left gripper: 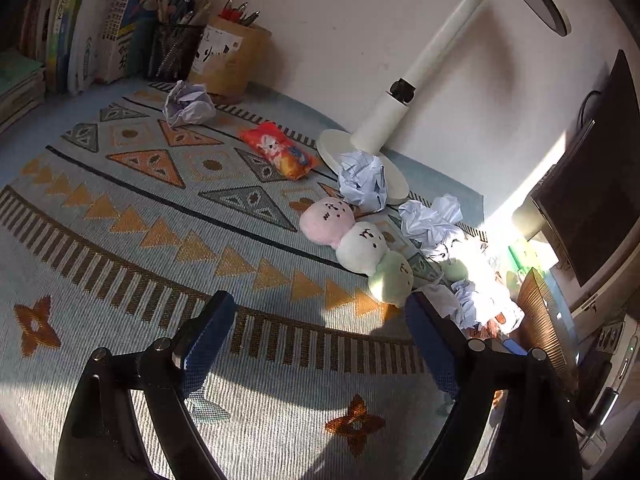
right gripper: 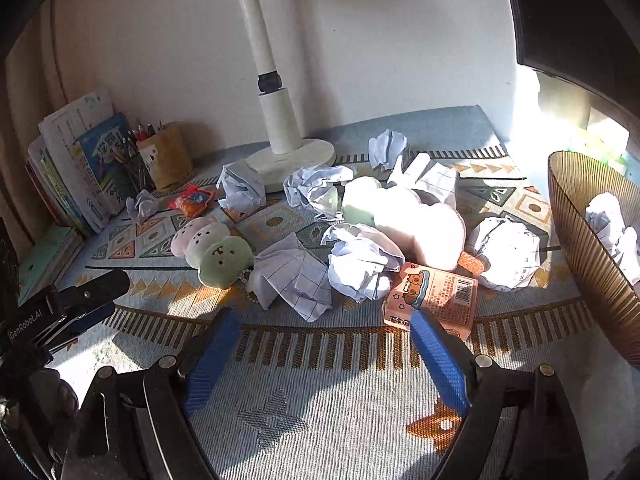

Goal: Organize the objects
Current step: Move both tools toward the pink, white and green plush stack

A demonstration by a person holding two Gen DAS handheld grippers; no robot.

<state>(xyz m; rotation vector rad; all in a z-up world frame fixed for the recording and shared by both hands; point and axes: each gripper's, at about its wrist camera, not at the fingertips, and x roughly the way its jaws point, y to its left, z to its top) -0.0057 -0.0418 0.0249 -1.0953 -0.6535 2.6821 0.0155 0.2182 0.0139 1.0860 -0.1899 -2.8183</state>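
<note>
both jaws apart and empty, the right gripper (right gripper: 324,340) hovers nearest the pink rectangular snack box (right gripper: 434,298) lying crosswise just ahead on the patterned counter (right gripper: 320,380), the left gripper (left gripper: 320,320) farther off.

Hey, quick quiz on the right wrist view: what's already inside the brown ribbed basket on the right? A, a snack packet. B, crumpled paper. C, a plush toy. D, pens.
B: crumpled paper lies inside the brown ribbed basket, while the three-ball plush toy, the red snack packet and the pens are all outside it on the mat or in their holders.
</note>
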